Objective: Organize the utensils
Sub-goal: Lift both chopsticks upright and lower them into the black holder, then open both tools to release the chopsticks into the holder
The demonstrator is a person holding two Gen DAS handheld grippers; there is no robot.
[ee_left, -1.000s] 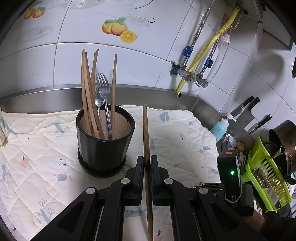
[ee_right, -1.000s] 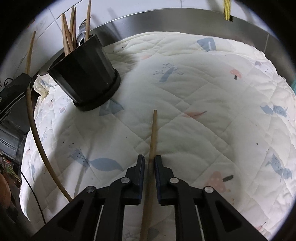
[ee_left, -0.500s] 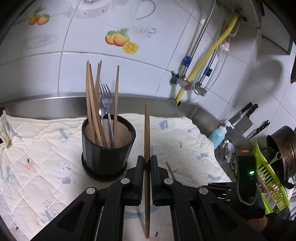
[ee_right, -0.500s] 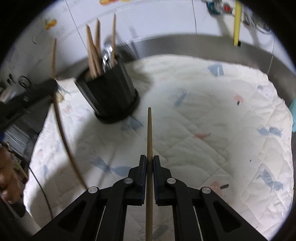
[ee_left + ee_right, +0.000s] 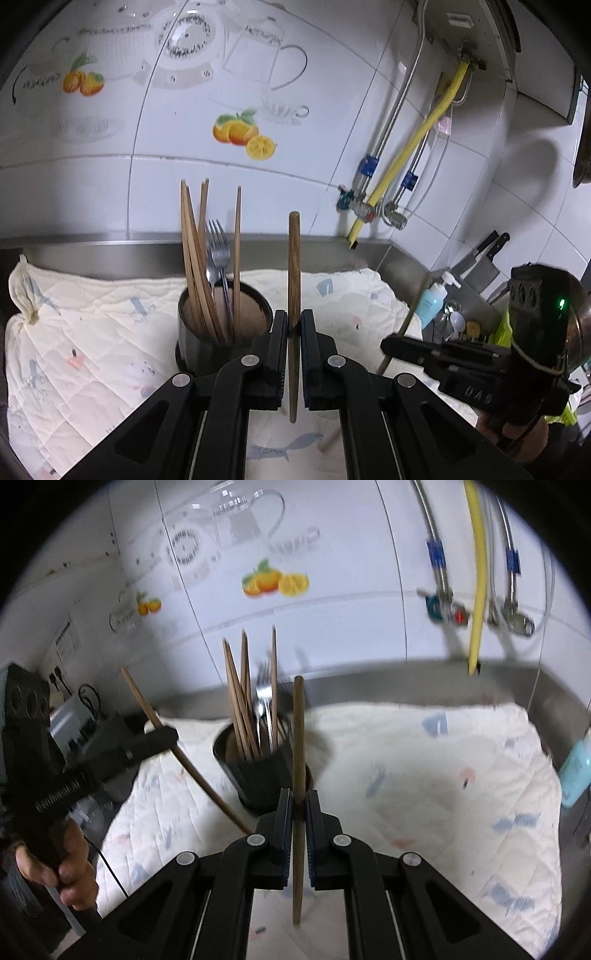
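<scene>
- Left hand-held gripper [image 5: 294, 332]: clamped on a dark wooden chopstick [image 5: 294, 295], held up off the quilted mat [image 5: 92, 332], nose tilted down toward the counter's back edge.
- Its chopstick runs near vertical in the left wrist view, long axis crossing the jaws; top end points at the tiled wall [image 5: 147, 192], bottom end hangs free below the fingers, clear of the mat.
- From the right wrist view the same gripper [image 5: 162, 734] sits at the left edge of the counter, a hand [image 5: 70, 871] wrapped round its grip; the stick [image 5: 177, 753] there slants, upper end toward the back left.
- Right hand-held gripper [image 5: 299, 812]: closed on a lighter chopstick [image 5: 298, 760], also raised above the mat and pitched down.
- That chopstick stands near upright, top end toward the wall, lower end loose below the pads.
- In the left wrist view the right gripper [image 5: 391, 345] is low on the right, near the counter's right edge; its stick [image 5: 413, 314] leans up and to the right.
- Black utensil holder [image 5: 218, 332]: on the mat toward the back of the counter, between the two grippers, holding several chopsticks [image 5: 192, 258] and a fork [image 5: 218, 243], all handles down, tips up.
- Both held sticks are outside the holder, just beside it.
</scene>
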